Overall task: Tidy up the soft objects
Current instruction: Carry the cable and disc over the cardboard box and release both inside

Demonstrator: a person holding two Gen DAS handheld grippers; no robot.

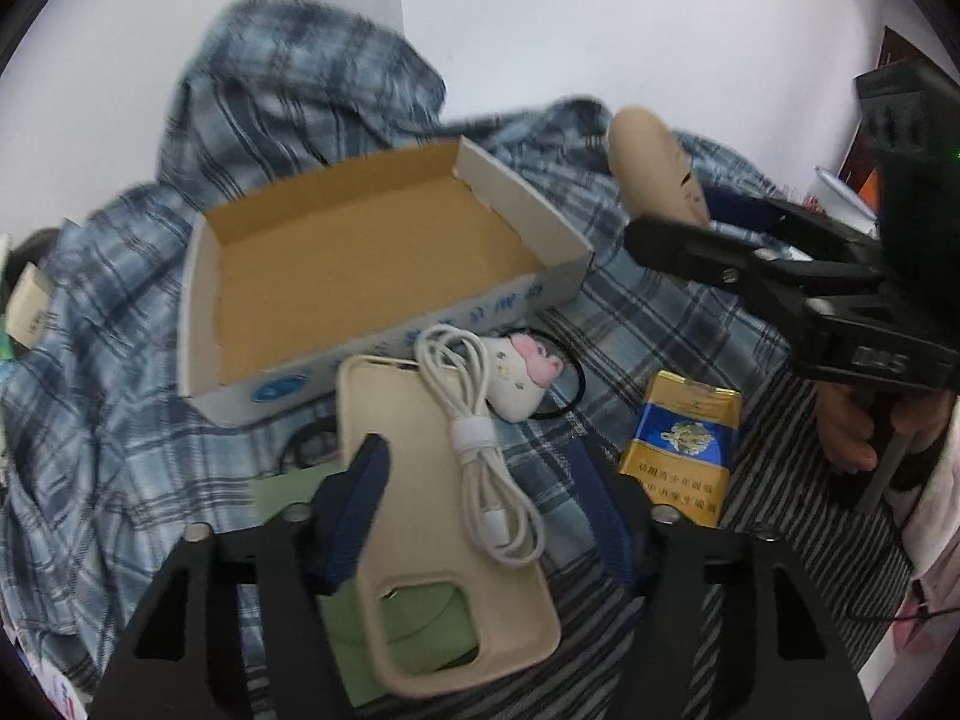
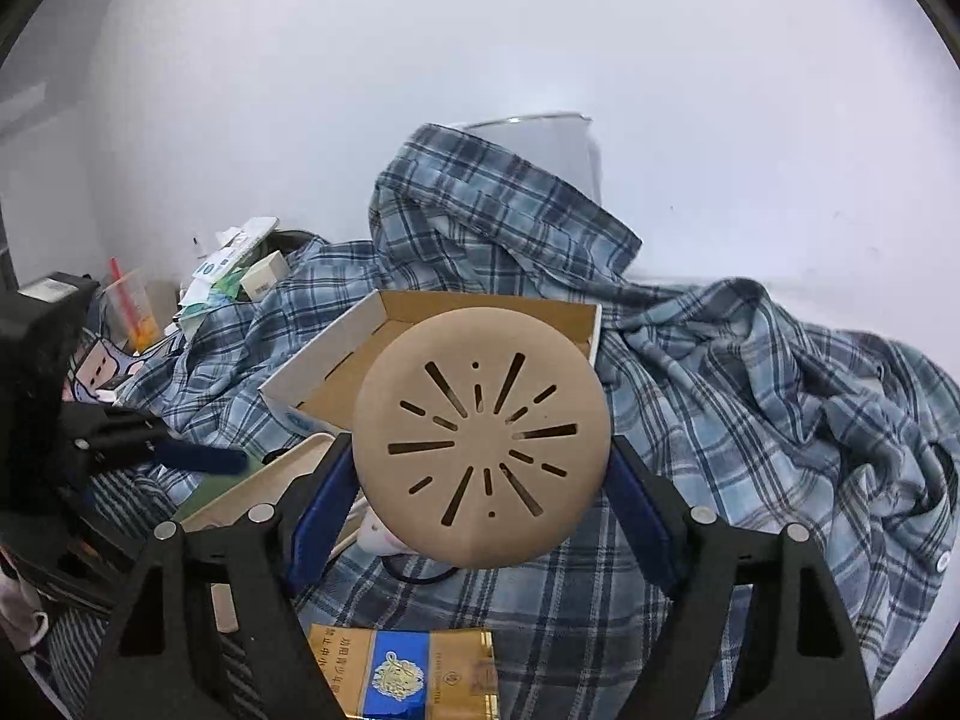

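Observation:
My right gripper (image 2: 480,492) is shut on a round beige silicone pad with slits (image 2: 480,438) and holds it in the air just right of the open cardboard box (image 1: 360,252); the pad also shows in the left wrist view (image 1: 654,174). My left gripper (image 1: 480,492) is open and empty, low over a beige phone case (image 1: 432,516) with a coiled white cable (image 1: 480,444) on it. A small white and pink soft case (image 1: 522,372) lies by the box.
A blue plaid shirt (image 2: 750,420) is spread under everything. A blue and gold cigarette pack (image 1: 684,444) lies to the right. A black hair tie (image 1: 576,384), a green pad (image 1: 414,624), a clear container (image 2: 558,144) and clutter at the left (image 2: 228,276) are nearby.

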